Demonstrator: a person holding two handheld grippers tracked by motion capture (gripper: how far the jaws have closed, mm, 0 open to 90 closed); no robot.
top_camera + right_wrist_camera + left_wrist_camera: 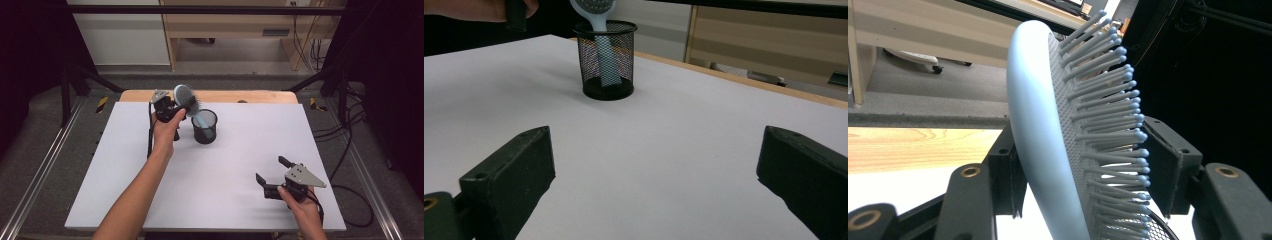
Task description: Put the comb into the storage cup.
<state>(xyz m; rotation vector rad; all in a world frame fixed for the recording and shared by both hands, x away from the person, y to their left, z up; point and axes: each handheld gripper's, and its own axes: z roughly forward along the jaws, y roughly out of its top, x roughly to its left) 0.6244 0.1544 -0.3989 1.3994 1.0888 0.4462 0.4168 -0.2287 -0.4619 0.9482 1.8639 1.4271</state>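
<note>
White table [215, 195] w/ wood far edge, grey floor beyond — left gripper [172, 107] jaws clamp hairbrush [186, 97], right gripper [272, 175] jaws wide.

Bright table, dark sides around me

Light falls evenly from above on the white table [210, 165]; my shadows are soft. The hairbrush [1048, 130] near my left camera looks slightly blurred.

No readable text, labels, brands or numbers anywhere (all surfaces plain).
</note>
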